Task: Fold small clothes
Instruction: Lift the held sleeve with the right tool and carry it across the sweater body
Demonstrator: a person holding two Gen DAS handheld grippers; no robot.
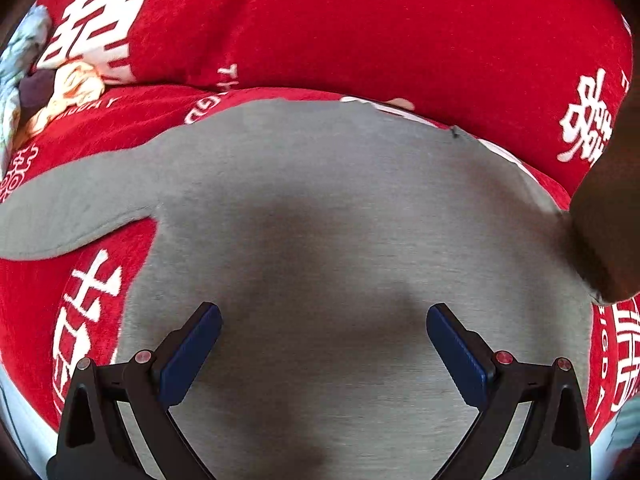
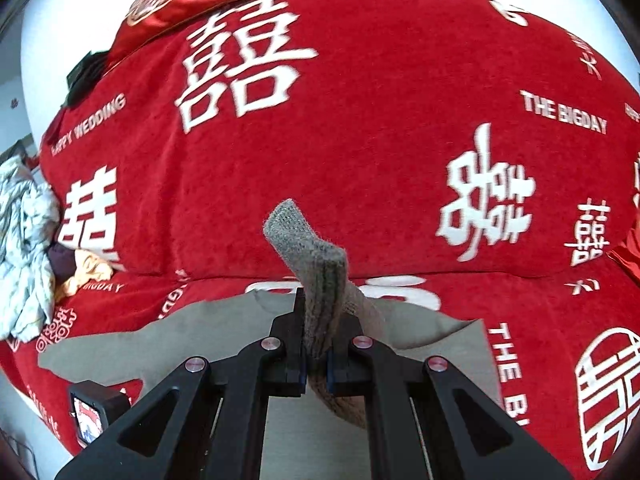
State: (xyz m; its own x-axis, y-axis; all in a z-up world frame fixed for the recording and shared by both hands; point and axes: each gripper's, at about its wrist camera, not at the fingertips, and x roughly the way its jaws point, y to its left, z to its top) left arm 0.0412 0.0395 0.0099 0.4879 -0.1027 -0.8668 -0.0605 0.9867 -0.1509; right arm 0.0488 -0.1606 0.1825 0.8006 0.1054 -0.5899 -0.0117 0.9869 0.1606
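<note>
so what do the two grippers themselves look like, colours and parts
Both match. The left gripper has matte black angular linkage arms with triangular cut-outs, round silver pivot caps with reddish centres, and flat rectangular dark blue finger pads. The right gripper has the same black frame and silver pivots, its blue pads just visible. No cables or sleeves show.

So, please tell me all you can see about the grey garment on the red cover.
The grey garment looks like a soft knit top, plain, lying flat on the red cover. One sleeve stretches out to the side. The right gripper is shut on the other sleeve's ribbed cuff, lifting it. The open left gripper hovers over the body.
</note>
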